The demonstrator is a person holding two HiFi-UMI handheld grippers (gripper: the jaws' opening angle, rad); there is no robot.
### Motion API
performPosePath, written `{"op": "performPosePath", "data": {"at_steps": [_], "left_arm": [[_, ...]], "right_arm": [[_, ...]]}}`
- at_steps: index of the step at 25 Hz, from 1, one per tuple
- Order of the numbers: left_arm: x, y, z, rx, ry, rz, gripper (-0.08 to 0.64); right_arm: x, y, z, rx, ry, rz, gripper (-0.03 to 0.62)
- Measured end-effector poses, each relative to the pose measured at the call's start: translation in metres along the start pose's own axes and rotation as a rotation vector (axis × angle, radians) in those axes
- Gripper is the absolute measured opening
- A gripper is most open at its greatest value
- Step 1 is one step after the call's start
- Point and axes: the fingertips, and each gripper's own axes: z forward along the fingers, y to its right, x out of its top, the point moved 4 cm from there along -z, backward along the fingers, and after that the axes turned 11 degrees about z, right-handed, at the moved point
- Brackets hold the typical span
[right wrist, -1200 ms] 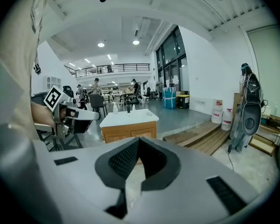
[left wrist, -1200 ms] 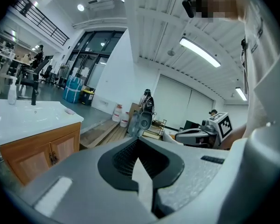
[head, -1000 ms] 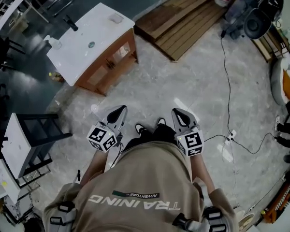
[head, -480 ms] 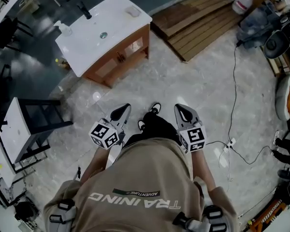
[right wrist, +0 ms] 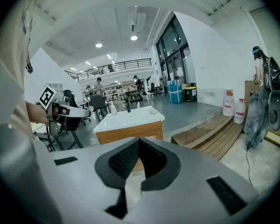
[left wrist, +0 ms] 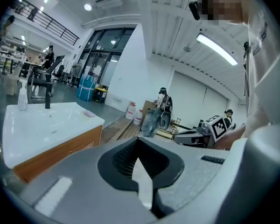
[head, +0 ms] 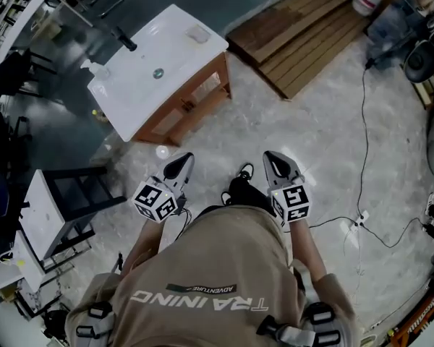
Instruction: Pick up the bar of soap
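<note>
Our left gripper [head: 179, 167], closed and empty, is the nearer one. The bar of soap [head: 197, 35] lies well ahead of it, at the far right corner of the white surface [head: 134, 96]. Our right gripper [head: 278, 165] is closed and empty too.

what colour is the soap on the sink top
The soap looks pale pink, clearest in the left gripper view.

Big open lab-workshop hall: a freestanding washbasin cabinet [head: 155, 74] is standing on marbled floor [head: 311, 136], a cable [head: 364, 143] is trailing beside wooden decking [head: 304, 31], and a mezzanine railing [right wrist: 107, 67] is overlooking desks.
</note>
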Motion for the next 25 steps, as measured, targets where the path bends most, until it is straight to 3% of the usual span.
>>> {"op": "performPosePath", "data": {"at_steps": [5,11,15,20,25], "left_arm": [[0.032,-0.016,0.029,0.024,0.002,0.096,-0.008],[0.059,-0.033,0.065,0.090,-0.005,0.144,-0.008],[0.075,-0.037,0.082,0.107,-0.018,0.198,-0.008],[0.086,-0.060,0.089,0.124,-0.051,0.219,-0.008],[0.090,-0.080,0.101,0.133,-0.046,0.210,-0.008]], "right_arm": [[0.030,0.022,0.022,0.029,0.058,0.030,0.005],[0.070,0.055,0.041,0.050,0.113,-0.048,0.005],[0.091,0.076,0.052,0.073,0.161,0.009,0.005],[0.110,0.077,0.063,0.088,0.199,-0.018,0.005],[0.101,0.079,0.068,0.109,0.183,0.039,0.005]]}}
